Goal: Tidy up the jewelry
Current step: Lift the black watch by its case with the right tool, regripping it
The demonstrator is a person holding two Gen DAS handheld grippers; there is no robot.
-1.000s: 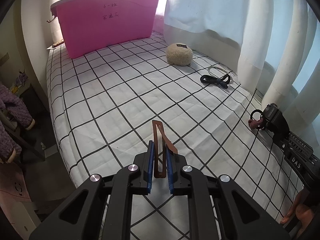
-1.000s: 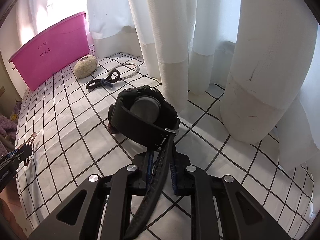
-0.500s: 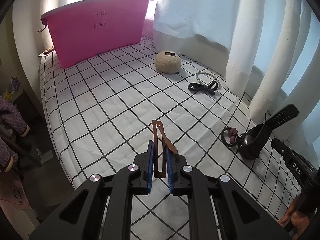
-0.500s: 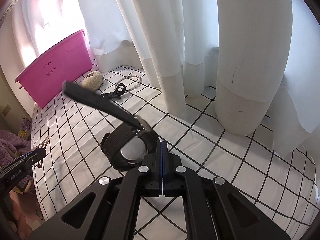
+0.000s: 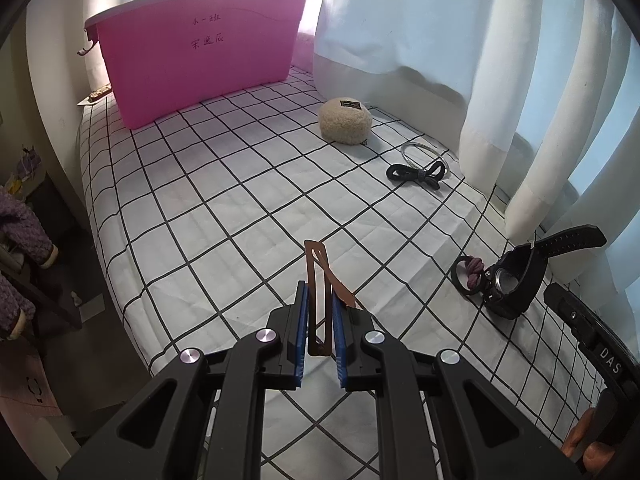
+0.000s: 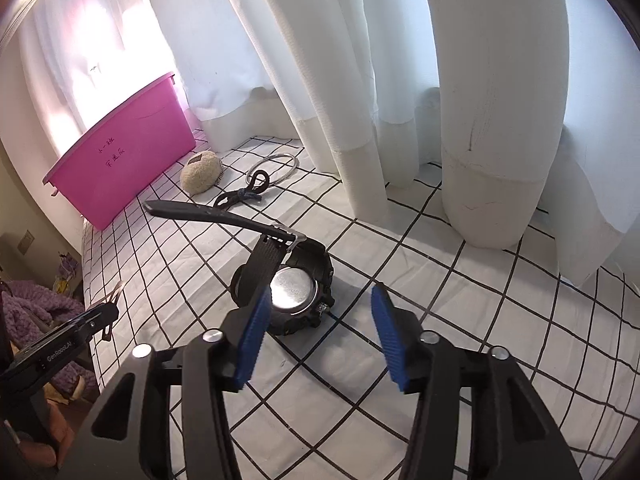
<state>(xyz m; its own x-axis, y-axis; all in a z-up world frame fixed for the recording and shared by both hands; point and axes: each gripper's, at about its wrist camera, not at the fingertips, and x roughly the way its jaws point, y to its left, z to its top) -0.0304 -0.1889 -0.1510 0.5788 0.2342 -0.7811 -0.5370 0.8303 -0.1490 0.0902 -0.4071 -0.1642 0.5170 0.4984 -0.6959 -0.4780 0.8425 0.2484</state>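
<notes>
Right gripper (image 6: 318, 332) had just opened, empty; watch (image 6: 294, 284) dropped onto the bed (image 6: 460, 300) ahead of it. Left gripper (image 5: 319, 330) stayed clamped on the brown clip (image 5: 320, 300). I'd back out straight, clear of the strap.

The left gripper (image 5: 319, 316) holds a brown hair clip (image 5: 319, 292) tight between its blue pads, above the checked white sheet (image 5: 224, 216). To the right a black watch (image 5: 516, 280) lies on the sheet, touching a black ring with a purple knot (image 5: 470, 274). Farther away lie a black bow tie (image 5: 418, 172), a thin metal hoop (image 5: 420, 151) and a woolly cream pouch (image 5: 345, 121), near a pink tub (image 5: 196, 64).
</notes>
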